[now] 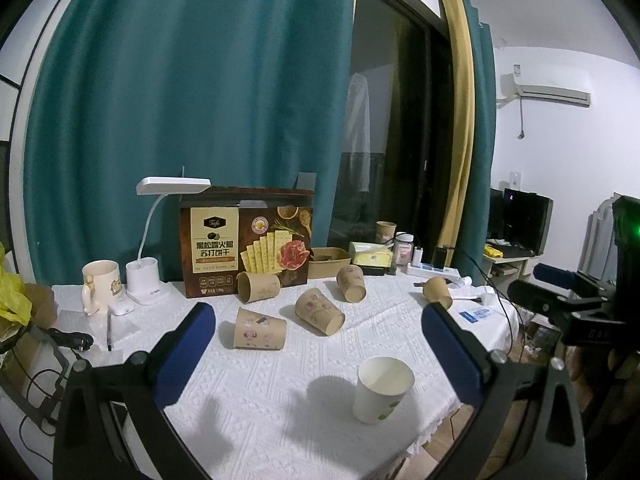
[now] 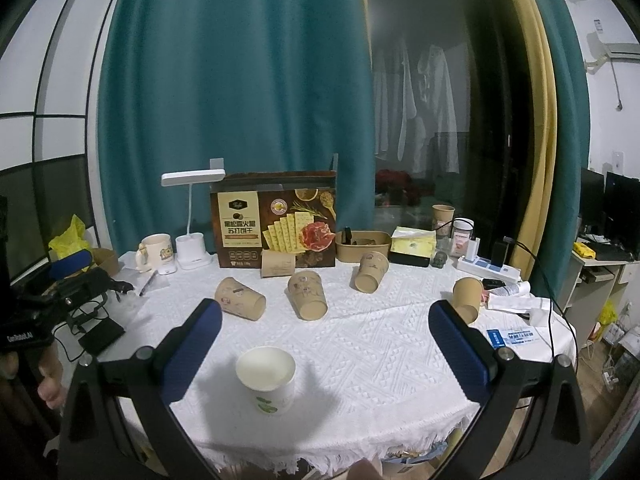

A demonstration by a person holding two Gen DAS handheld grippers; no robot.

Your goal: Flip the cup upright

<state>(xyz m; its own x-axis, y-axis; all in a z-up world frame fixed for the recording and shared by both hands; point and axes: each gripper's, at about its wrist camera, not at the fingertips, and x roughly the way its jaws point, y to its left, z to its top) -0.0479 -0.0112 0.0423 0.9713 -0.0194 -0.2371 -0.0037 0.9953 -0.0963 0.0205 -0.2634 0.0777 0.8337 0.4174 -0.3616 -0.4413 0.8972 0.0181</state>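
White cup (image 2: 266,378) stands upright near the front edge of the table (image 2: 380,352), its mouth open to the ceiling; it sits low and left of centre in the right wrist view and low and right of centre (image 1: 383,390) in the left wrist view. Neither hand-held gripper touches it. The left hand-held gripper (image 1: 316,316) has its two blue pads spread wide with nothing between them, and the right hand-held gripper (image 2: 324,314) is likewise spread wide and empty.

Past the white cup, five brown paper cups lie on their sides on the white patterned tablecloth (image 2: 360,328): one at the left (image 2: 240,299), one in the middle (image 2: 307,295), one right of the middle (image 2: 371,272), one at the far right (image 2: 467,299), and one against the cracker box (image 2: 277,264). A sixth brown cup (image 2: 443,216) stands upright at the back right.

Along the back of the table stand one cracker box (image 2: 276,220), one white desk lamp (image 2: 192,220), one cream mug (image 2: 157,252), one brown tray (image 2: 363,246) and one yellow tissue pack (image 2: 412,242). A white power strip (image 2: 490,270) lies at the right.

Behind the table hangs a teal curtain (image 2: 232,80), with a dark window (image 2: 440,80) in the upper right of the frame. An air conditioner (image 1: 552,88) is mounted on the white wall in the left wrist view.
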